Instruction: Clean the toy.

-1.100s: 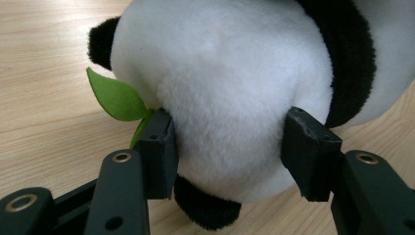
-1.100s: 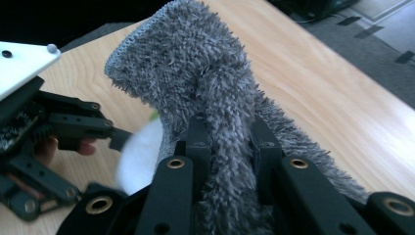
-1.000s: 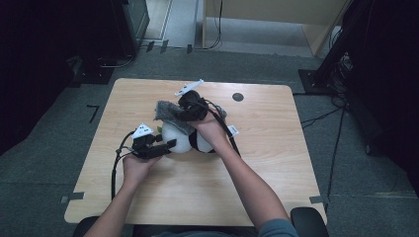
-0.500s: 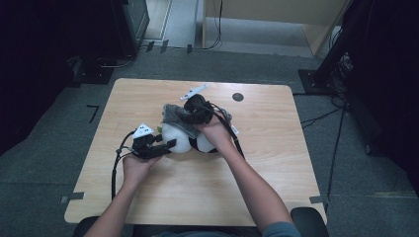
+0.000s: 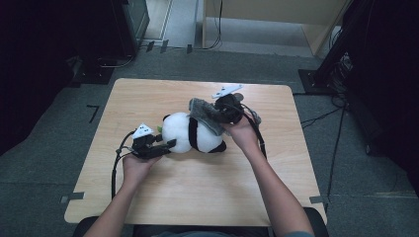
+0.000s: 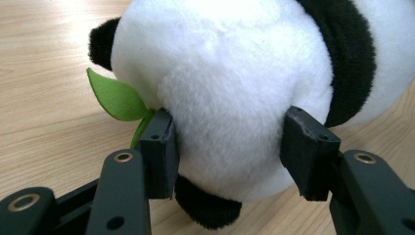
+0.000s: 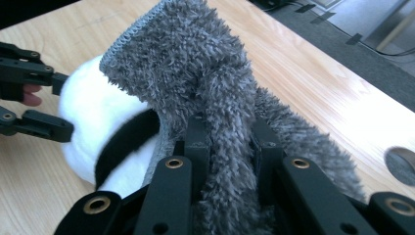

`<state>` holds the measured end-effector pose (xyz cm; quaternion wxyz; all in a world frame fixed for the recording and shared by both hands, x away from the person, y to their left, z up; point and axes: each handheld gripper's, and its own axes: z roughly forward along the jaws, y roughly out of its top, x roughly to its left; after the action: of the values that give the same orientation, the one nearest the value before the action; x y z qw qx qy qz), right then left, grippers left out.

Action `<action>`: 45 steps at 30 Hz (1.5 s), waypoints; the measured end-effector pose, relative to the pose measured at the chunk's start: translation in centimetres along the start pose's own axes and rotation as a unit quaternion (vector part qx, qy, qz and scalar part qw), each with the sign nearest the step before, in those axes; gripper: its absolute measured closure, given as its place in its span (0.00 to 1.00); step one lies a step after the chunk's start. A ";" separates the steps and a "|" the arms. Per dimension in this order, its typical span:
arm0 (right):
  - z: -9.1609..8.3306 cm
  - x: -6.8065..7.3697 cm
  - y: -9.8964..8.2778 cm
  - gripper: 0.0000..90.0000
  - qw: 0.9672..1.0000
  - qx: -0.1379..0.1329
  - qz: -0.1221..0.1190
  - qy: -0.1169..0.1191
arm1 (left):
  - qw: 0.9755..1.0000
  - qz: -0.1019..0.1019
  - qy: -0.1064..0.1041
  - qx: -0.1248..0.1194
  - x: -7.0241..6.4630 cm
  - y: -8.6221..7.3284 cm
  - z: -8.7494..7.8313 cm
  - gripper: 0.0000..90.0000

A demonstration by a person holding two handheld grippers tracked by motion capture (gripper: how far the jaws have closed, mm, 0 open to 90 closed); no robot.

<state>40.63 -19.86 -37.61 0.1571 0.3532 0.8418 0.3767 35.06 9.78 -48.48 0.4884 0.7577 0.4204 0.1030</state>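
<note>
A black-and-white plush panda [image 5: 190,133] lies on its side in the middle of the wooden table [image 5: 148,197]. My left gripper [image 5: 170,144] is shut on its white head; in the left gripper view both pads squeeze the plush panda [image 6: 230,98] between the left gripper [image 6: 227,147] jaws, next to a green felt leaf [image 6: 115,98]. My right gripper [image 5: 217,114] is shut on a fuzzy grey cloth [image 5: 202,113] held above the panda's far side. In the right gripper view the grey cloth [image 7: 195,63] stands bunched up between the right gripper [image 7: 227,142] jaws, with the panda [image 7: 98,127] behind it.
A round hole [image 7: 401,164] in the tabletop lies to the right of the cloth. Cables trail from both grippers across the table. Dark equipment and cables stand on the floor beyond the far table edge [image 5: 197,81].
My right gripper has carried the grey cloth to the right, off the panda's body, which now shows more. The left gripper has stayed on the head.
</note>
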 end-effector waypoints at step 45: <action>-0.4 -2.6 -7.9 0.85 0.992 -0.089 0.086 -0.021 | 1.000 -0.001 0.015 -0.009 -0.6 -0.7 0.2 0.33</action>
<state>38.45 -25.62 -43.19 0.1725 0.4163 0.7683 0.4546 34.39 9.29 -48.99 0.4890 0.7514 0.4271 0.1177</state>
